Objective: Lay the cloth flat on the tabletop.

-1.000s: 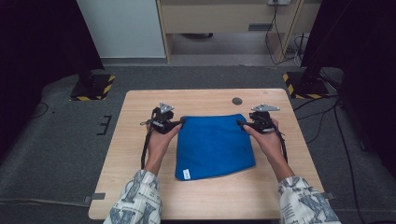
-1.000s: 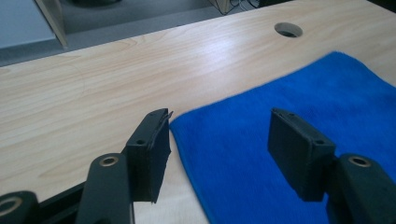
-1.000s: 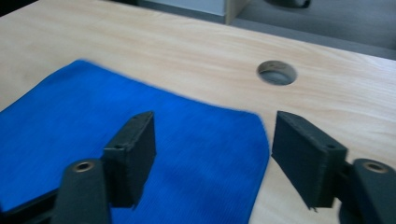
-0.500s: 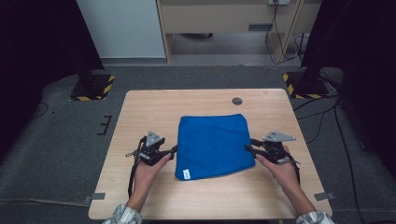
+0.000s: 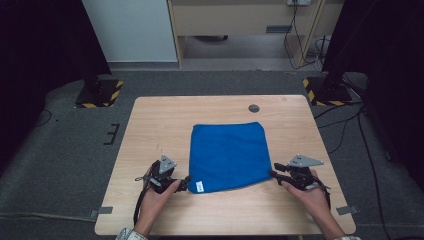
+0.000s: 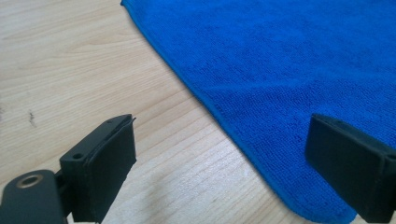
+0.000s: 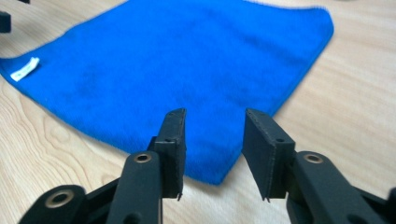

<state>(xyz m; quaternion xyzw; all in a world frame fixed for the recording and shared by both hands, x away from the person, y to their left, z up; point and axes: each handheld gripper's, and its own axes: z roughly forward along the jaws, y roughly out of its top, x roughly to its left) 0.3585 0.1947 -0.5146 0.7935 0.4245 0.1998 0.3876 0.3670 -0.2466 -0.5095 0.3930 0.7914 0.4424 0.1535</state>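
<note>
A blue cloth [image 5: 227, 155] lies flat on the wooden table [image 5: 150, 130], with a white label [image 5: 198, 186] at its near left corner. My left gripper [image 5: 186, 181] rests at that corner, and its jaws have just been opening. In the left gripper view it [image 6: 224, 126] stands wide open, the cloth [image 6: 289, 56] corner lying between the jaws close to the right one, unpressed. My right gripper [image 5: 274, 173] is at the near right corner. In the right gripper view it [image 7: 214, 116] is open with a narrow gap, the cloth [image 7: 187, 56] corner lying under the gap.
A small dark round hole [image 5: 254, 108] sits in the tabletop behind the cloth. Black stands with yellow-black striped bases stand on the floor at the far left [image 5: 97, 95] and far right [image 5: 325, 90]. Cables trail on the floor at right.
Both hands have come from the cloth's far corners back along its sides to its near corners. The cloth lies as before.
</note>
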